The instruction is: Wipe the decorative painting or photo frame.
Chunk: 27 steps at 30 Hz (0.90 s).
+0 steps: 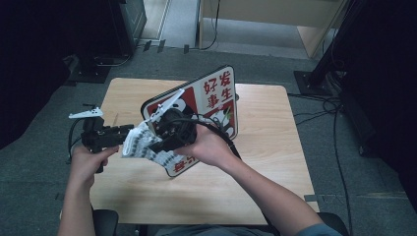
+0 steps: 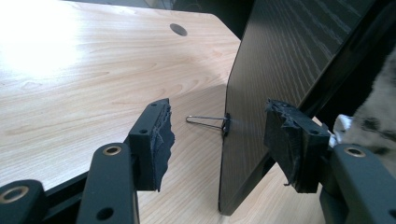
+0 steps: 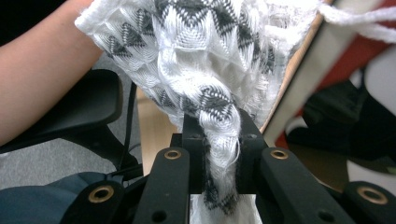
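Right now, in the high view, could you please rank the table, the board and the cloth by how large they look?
1. table
2. board, propped on edge
3. cloth, bunched, partly hidden behind the right claw, so its rank is less sure

Board (image 1: 216, 98) standing tilted in the middle of the table (image 1: 275, 147). Cloth (image 1: 140, 142) up off the table, just left of the board. Clip (image 2: 210, 122) on the board's back edge, near the table.
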### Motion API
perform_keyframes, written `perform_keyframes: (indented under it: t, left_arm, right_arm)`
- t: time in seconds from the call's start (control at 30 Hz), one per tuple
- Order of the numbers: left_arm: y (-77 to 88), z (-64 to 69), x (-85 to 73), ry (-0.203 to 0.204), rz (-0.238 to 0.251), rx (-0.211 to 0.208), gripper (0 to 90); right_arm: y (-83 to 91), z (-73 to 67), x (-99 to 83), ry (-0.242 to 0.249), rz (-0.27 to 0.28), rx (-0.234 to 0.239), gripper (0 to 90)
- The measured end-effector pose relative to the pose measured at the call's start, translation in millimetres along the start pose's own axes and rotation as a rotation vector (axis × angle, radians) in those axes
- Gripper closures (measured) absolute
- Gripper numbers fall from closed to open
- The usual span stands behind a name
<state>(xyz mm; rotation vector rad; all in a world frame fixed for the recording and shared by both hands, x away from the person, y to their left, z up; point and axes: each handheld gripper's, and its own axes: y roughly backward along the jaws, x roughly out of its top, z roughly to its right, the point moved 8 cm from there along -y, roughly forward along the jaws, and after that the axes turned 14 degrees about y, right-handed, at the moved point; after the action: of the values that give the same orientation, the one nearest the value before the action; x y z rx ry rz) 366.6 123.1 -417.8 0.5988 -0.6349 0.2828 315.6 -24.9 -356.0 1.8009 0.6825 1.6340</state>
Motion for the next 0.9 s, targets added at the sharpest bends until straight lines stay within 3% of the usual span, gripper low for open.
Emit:
perform_keyframes:
  t: [0.27, 0.4, 0.67, 0.9]
  left_arm:
    - [15.2, -6.4, -0.5, 0.022, 0.035, 0.002, 42.0]
    - [19.9, -8.9, -1.7, 0.026, 0.043, 0.010, 41.9]
    - [24.8, -10.9, -1.9, 0.038, 0.060, 0.012, 41.8]
    - [25.2, -11.7, -2.2, 0.038, 0.059, 0.014, 41.6]
  right_arm:
    - [-1.4, -4.1, 23.3, 0.036, 0.007, 0.013, 79.7]
    - [-0.4, 1.1, 31.8, 0.039, 0.009, -0.001, 79.6]
    - [10.2, 30.9, 39.5, -0.029, 0.036, -0.046, 79.6]
    - [15.4, 37.4, 37.1, -0.076, 0.047, -0.060, 79.6]
